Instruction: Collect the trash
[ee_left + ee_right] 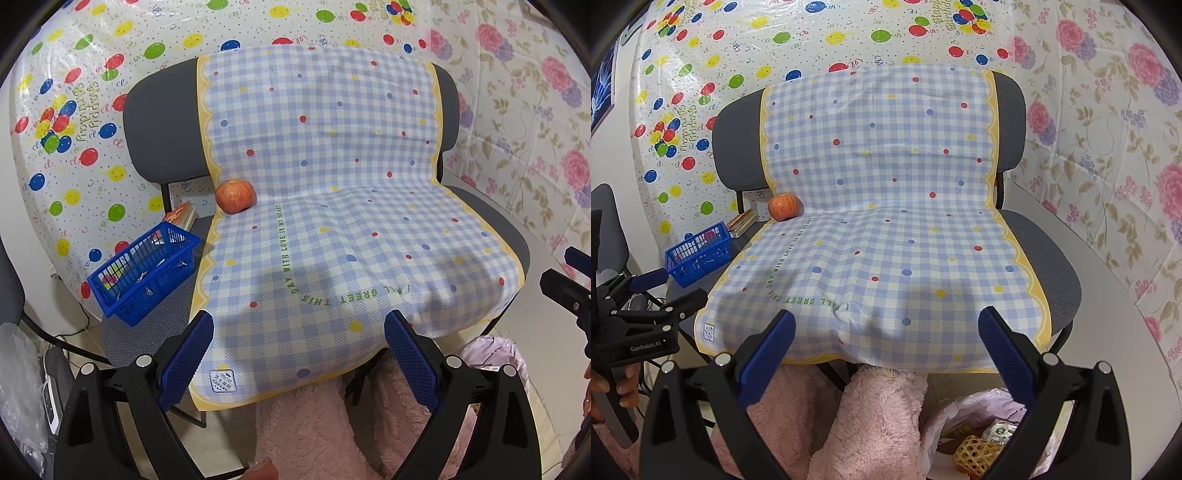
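Note:
A pink trash bag [979,432] lies open on the floor at the lower right of the right wrist view, with a carton and a yellow lattice piece inside; its top edge [491,350] shows in the left wrist view. A grey chair [162,122] [738,147] carries a blue checked cloth [332,206] [882,221]. The cloth's seat shows no loose trash. My left gripper [298,328] stands open over the cloth's front edge, holding nothing. My right gripper [886,328] is open and empty too, in front of the seat. The left gripper [653,295] also appears at the right view's left edge.
A red apple [235,196] [783,206] rests at the back left of the seat. A blue plastic basket [144,271] [698,254] with small items sits on a second chair to the left, a book [183,216] behind it. Pink fluffy fabric [879,417] fills the foreground. Patterned sheets cover the walls.

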### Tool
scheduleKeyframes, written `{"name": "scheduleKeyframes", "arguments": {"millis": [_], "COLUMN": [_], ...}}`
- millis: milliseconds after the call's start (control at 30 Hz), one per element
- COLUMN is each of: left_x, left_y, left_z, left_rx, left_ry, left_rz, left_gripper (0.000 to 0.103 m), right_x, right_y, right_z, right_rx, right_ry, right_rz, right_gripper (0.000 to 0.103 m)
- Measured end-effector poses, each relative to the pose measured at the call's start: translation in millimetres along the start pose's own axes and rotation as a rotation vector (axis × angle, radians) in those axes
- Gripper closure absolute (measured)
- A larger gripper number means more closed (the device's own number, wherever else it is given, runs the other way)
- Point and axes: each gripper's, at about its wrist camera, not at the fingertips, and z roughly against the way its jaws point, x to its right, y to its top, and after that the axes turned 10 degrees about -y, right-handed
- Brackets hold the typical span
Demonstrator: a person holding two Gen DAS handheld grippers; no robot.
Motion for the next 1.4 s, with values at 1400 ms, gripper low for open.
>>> {"name": "scheduleKeyframes", "arguments": {"millis": [1400], "left_x": [8.3], "left_y": [-3.2], "left_z": [-2.2], "left_rx": [0.001], "left_ry": [-0.001], "left_rz": [0.0], "left_gripper": [0.01], "right_x": [13.7], "right_y": [-4.9], "right_z": [2.6], "right_rx": [-0.002], "right_ry": [-0.003], "right_rz": [-0.023], "right_gripper": [0.006]}}
